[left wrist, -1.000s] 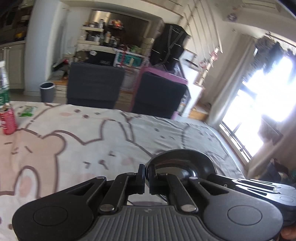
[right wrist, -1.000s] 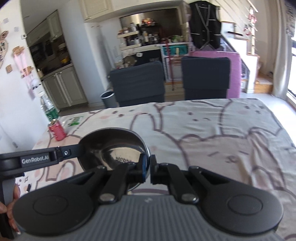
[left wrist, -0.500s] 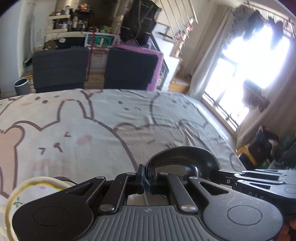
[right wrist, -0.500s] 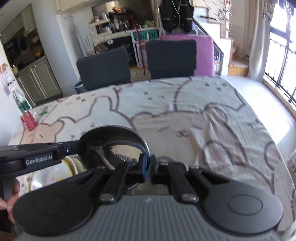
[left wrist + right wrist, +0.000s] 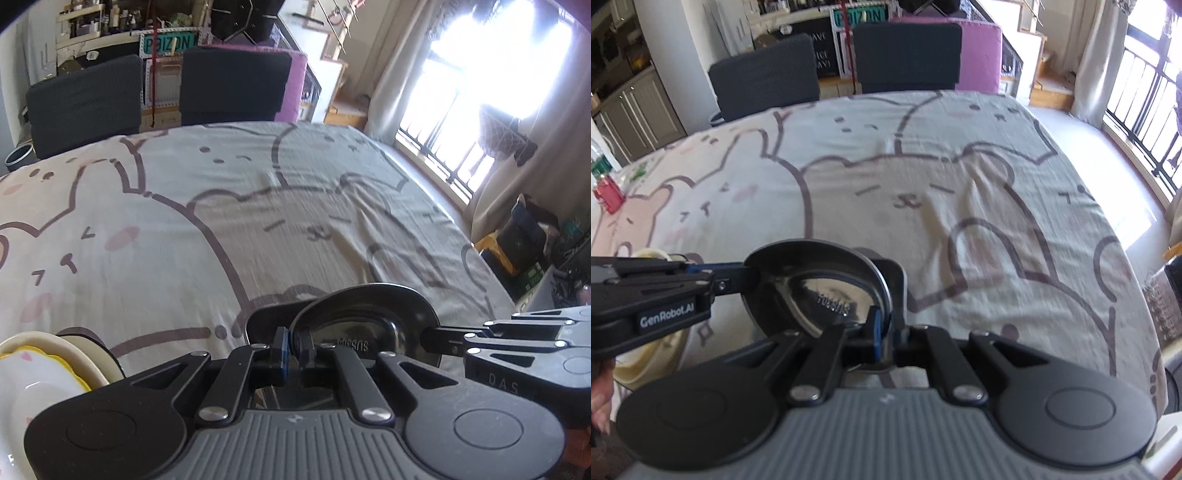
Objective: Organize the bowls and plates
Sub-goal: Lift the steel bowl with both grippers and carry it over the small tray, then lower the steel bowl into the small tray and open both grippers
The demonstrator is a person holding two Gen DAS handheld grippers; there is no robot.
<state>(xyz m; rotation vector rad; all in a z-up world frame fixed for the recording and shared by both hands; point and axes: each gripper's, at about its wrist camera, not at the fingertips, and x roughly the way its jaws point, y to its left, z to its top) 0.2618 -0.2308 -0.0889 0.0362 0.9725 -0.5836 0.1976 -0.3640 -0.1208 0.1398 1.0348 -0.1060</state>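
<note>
Fingers of the left gripper [image 5: 291, 350] and right gripper [image 5: 884, 338] pinch opposite rims of 1 steel bowl [image 5: 369, 325].

Both tools were matte black. The left gripper [image 5: 292, 350] had a ribbed grey base plate, two round black discs at its sides, and angled link arms fixed with silver screws; one fingertip carried a blue pad. The right gripper [image 5: 885, 334] was built alike. White "GenRobot.AI" lettering marked the left one's side, and "DAS" the right one's.
</note>
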